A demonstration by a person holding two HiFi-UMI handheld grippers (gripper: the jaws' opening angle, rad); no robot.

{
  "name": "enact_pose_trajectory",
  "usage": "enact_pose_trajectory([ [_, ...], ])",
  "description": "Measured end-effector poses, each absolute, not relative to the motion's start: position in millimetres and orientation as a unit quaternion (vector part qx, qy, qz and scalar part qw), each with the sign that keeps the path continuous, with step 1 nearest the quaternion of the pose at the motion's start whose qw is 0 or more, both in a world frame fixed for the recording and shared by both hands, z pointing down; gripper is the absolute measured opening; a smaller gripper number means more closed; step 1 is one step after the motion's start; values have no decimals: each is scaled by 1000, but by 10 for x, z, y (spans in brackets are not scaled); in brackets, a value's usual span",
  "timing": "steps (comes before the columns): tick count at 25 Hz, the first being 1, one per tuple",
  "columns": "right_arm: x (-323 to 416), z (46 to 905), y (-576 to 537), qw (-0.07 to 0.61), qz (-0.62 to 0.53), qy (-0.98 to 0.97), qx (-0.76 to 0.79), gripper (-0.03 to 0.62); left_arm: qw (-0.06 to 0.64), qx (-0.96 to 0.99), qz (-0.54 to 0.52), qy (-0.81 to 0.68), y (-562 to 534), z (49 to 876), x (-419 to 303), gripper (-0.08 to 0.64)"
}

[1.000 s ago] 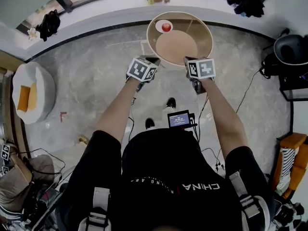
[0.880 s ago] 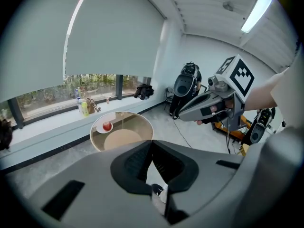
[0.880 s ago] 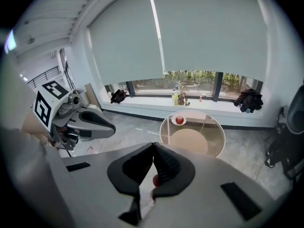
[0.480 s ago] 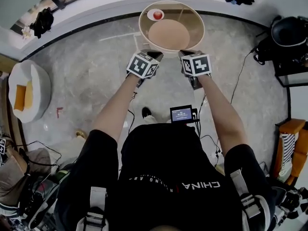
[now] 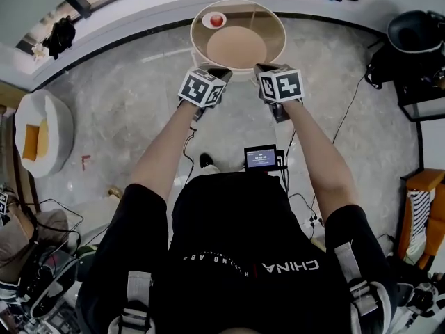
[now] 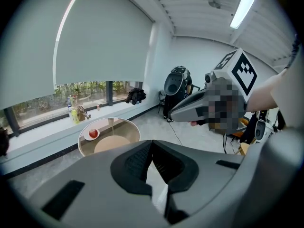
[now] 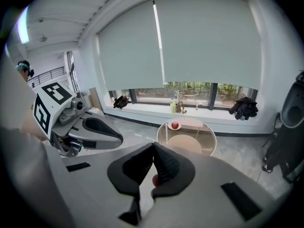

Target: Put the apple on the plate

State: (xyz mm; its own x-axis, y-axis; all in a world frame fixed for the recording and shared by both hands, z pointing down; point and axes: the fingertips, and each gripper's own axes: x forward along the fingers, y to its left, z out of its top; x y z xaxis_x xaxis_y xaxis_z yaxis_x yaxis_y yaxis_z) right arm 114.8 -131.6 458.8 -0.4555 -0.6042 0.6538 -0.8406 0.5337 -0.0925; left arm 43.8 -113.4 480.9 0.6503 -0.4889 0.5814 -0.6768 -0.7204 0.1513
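Starting at the left hand-held gripper (image 6: 152, 145), its jaws are seen pressed together with nothing between them. The right hand-held gripper (image 7: 153, 151) is likewise closed and empty, though a small reddish patch is glimpsed through the gap below its pads and cannot be identified. Both are held side by side at arm's length and pointed downward over the floor (image 5: 125, 96). A round glass counter (image 5: 270, 21) lies ahead of and below them, and it is touched by neither.

The apple (image 5: 217, 20) is found on the far left part of the counter, resting on a small white plate (image 5: 206, 23). As things lie, the goal is judged to be met already. No carrying step is in hand, and the moment is best read as one between steps.

If the apple is to be handled at all, the jaws should be opened well before the counter's rim is crossed, and only one hand-held gripper need be sent in. The apple should be taken across its widest part, from above and slightly from the near side, so that the plate is not nudged, since a light plate is likely to slide on glass. The idle hand-held gripper should be held clear of the counter's edge, and the grip should be closed gently so the apple is not rolled off the plate.
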Motion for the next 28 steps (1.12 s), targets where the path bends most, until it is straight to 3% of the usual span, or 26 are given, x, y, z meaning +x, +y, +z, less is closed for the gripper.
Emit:
enact_pose_trajectory([
  [28,1032,4572,-1177,313,180,-829,427,29,157,889,259,-344,-1087,4661,413,18],
])
